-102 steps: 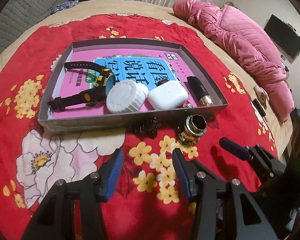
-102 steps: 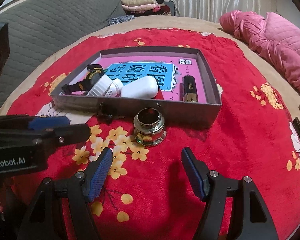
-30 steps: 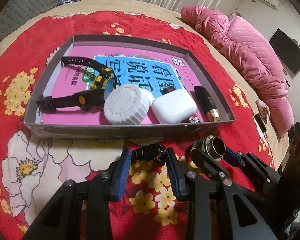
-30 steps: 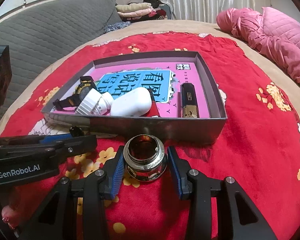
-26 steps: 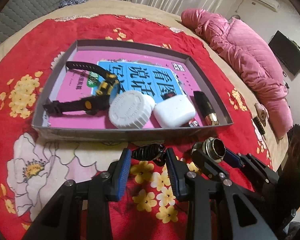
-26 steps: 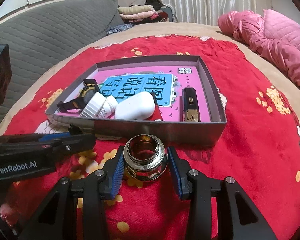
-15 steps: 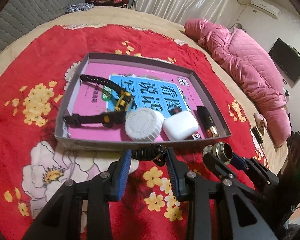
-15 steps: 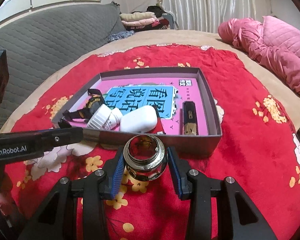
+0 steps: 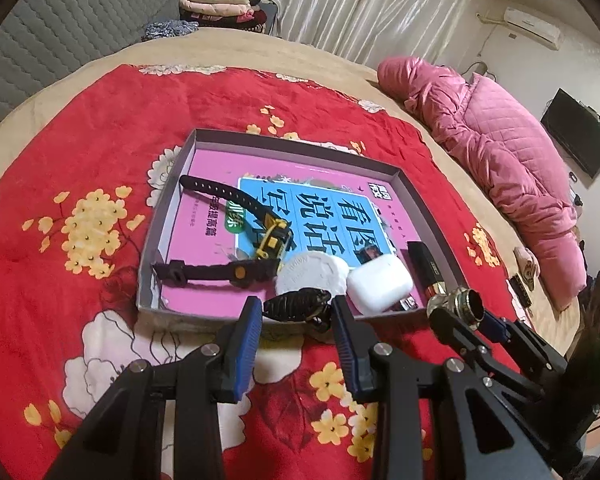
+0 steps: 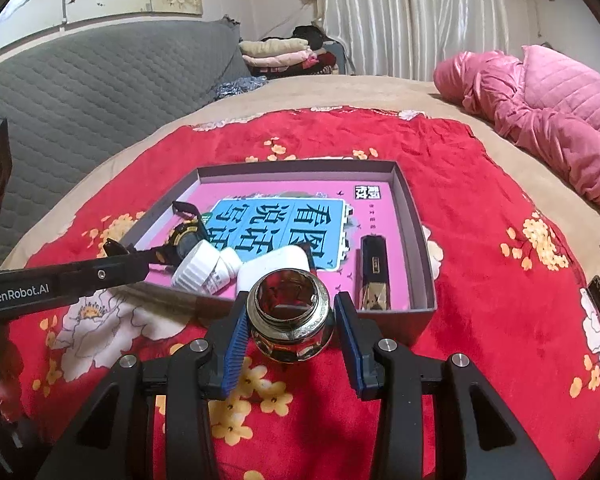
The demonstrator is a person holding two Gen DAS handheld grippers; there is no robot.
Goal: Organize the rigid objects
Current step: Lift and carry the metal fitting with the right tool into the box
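- The left tongs (image 9: 296, 312) pinch a small black hair clip (image 9: 298, 305), held in the air just before the tray's near wall.
- The right tongs (image 10: 287, 322) pinch a shiny metal fitting (image 10: 291, 312), clear of the red blanket (image 10: 480, 208).
- In the tray (image 10: 418, 216) lie a watch (image 9: 236, 270), a white bottle (image 10: 204, 266), a white case (image 9: 380, 284) and a lighter (image 10: 374, 276).

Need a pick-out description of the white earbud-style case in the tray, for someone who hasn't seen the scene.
On the red floral blanket sits a shallow grey tray lined with a pink and blue book cover. Along the tray's near edge, the white case lies between a round white ribbed bottle cap and a black and gold tube. It is the only smooth, rounded-corner white block there.
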